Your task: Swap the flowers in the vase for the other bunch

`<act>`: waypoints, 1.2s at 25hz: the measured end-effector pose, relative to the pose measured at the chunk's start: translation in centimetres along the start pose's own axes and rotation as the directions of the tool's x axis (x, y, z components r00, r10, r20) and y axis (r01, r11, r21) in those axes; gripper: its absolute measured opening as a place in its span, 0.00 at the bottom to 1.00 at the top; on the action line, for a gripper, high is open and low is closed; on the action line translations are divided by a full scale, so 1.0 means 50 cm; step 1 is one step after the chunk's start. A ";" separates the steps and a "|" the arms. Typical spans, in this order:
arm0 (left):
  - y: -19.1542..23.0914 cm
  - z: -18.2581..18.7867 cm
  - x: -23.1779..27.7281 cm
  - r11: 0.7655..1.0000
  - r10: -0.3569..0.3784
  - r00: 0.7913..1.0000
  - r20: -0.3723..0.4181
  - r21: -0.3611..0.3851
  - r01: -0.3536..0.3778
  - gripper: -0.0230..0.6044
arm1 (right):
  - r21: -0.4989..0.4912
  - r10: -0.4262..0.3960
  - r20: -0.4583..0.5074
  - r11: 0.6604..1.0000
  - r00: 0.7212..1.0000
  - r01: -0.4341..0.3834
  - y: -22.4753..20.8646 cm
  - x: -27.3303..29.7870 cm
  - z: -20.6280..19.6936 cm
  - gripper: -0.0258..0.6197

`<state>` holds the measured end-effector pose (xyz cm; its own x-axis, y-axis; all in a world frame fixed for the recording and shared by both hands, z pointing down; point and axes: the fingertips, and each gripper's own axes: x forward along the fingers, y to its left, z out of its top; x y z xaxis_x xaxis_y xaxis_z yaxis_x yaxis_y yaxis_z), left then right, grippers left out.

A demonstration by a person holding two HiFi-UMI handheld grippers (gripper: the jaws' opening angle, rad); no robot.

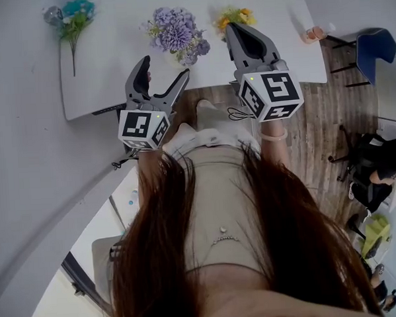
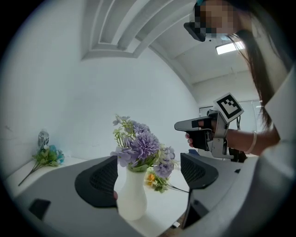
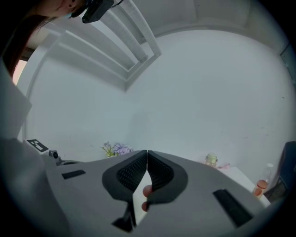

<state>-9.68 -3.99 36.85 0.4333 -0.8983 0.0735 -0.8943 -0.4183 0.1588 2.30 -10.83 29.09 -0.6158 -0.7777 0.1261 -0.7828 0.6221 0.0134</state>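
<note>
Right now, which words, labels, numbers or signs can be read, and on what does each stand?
No text can be read.
The left hand-held gripper and right hand-held gripper carry only black-and-white square markers, no letters.
The small pale jar is too small to read.

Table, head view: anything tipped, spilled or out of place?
Nothing stands out. The white vase stands upright with the purple flowers in it; the yellow bunch and the teal bunch lie flat on the table, nothing spilled.

Vase point(image 2: 131, 199): white; flowers in vase point(image 1: 175, 35): lilac-purple; second bunch point(image 1: 237, 16): yellow-orange; third bunch point(image 1: 78, 10): teal; table point(image 1: 114, 66): white; marker cubes point(image 1: 272, 94): black-and-white squares.
</note>
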 end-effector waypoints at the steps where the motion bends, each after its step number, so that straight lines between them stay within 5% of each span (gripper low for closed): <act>1: -0.001 -0.001 0.003 1.000 -0.004 1.000 -0.001 0.006 0.004 0.70 | 0.000 0.002 -0.003 1.000 1.000 -0.002 -0.002 0.003 -0.001 0.08; 14: 0.015 -0.041 0.042 1.000 -0.006 0.999 -0.033 0.011 0.006 0.81 | -0.033 -0.007 -0.029 0.999 1.000 0.006 -0.017 0.017 -0.009 0.08; 30: 0.015 -0.055 0.119 0.995 -0.096 0.994 -0.043 -0.017 0.095 0.85 | -0.061 -0.020 -0.042 0.998 0.999 0.017 -0.049 0.037 -0.006 0.08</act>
<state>-7.47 -9.26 40.12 0.5216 -0.8473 0.1000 -0.8469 -0.4999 0.1814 3.10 -13.74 29.58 -0.5962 -0.7852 0.1676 -0.7862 0.6132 0.0763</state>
